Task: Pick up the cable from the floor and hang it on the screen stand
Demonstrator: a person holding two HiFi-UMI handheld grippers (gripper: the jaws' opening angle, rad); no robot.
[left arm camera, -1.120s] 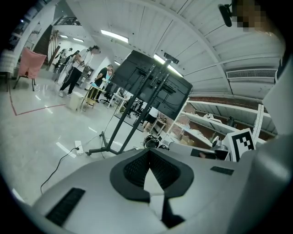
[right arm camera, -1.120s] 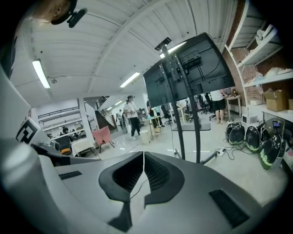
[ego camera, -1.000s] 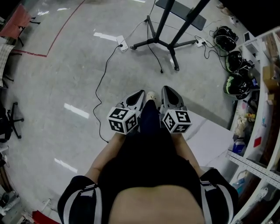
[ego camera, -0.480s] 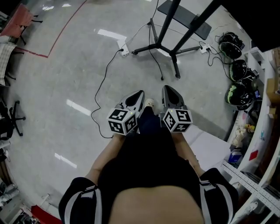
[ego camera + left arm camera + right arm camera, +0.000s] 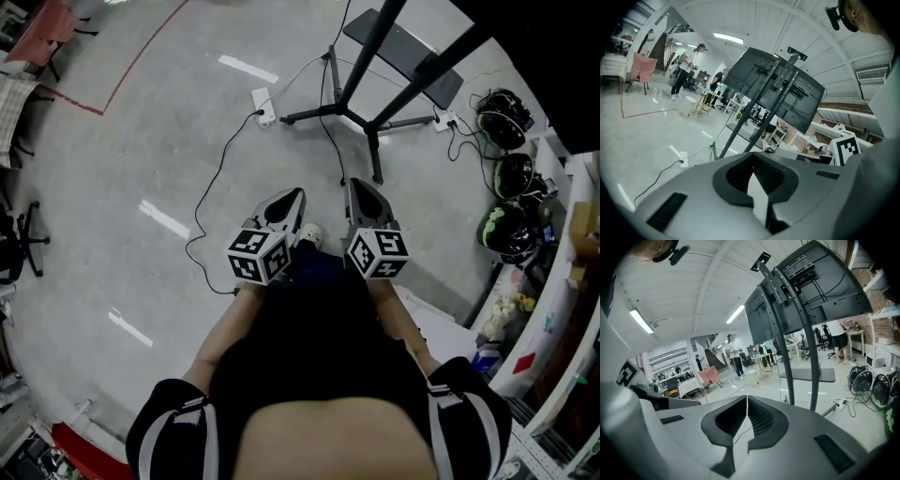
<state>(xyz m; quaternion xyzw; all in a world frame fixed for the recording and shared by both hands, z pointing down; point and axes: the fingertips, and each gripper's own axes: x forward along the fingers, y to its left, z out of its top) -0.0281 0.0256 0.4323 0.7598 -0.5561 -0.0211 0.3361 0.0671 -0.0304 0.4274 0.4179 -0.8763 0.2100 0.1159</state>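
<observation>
Left gripper (image 5: 292,195), right gripper (image 5: 357,186) — square-marker cubes, jaws together — cable (image 5: 200,214) on floor

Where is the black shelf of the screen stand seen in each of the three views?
Head view: the shelf sits at the top, right of centre.
Left gripper view: the shelf is near the centre.
Right gripper view: the shelf is right of centre, at mid height.
Shared landmark: the stand's two poles crossing it.

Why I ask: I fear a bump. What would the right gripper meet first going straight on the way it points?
Probably the screen stand's near base leg: the right gripper, jaws shut, points slightly down toward it. Depth is unclear, so it might touch the floor just short of it.
</observation>
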